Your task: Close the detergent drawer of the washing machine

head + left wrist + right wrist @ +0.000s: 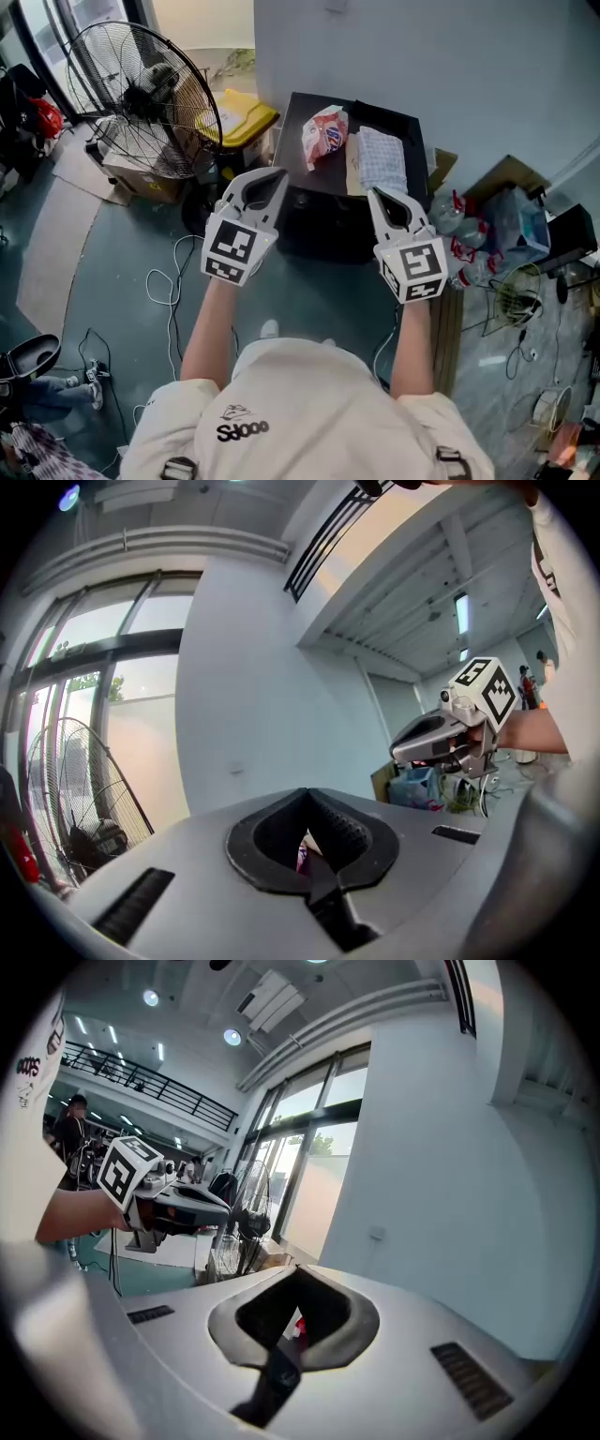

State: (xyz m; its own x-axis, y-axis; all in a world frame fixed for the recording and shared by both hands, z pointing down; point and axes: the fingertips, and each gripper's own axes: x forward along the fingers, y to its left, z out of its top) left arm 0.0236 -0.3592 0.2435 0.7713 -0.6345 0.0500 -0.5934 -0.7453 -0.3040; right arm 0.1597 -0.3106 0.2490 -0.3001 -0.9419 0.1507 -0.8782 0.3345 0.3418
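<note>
A black washing machine (328, 230) stands against the pale wall, seen from above. Its front is dark, and I cannot make out the detergent drawer. My left gripper (277, 174) hovers in the air before the machine's left front corner, jaws shut with nothing between them (306, 794). My right gripper (375, 192) hangs level beside it, over the machine's right front, its jaws also closed and empty (297, 1269). Each gripper shows in the other's view: the right gripper (450, 733) and the left gripper (178, 1206).
On the machine's top lie a red and white bag (324, 134) and a folded cloth (382, 159). A large floor fan (150, 98), a yellow bin (242, 117) and a cardboard box (141, 178) stand at the left. Bottles (459, 225), bags and cables crowd the right.
</note>
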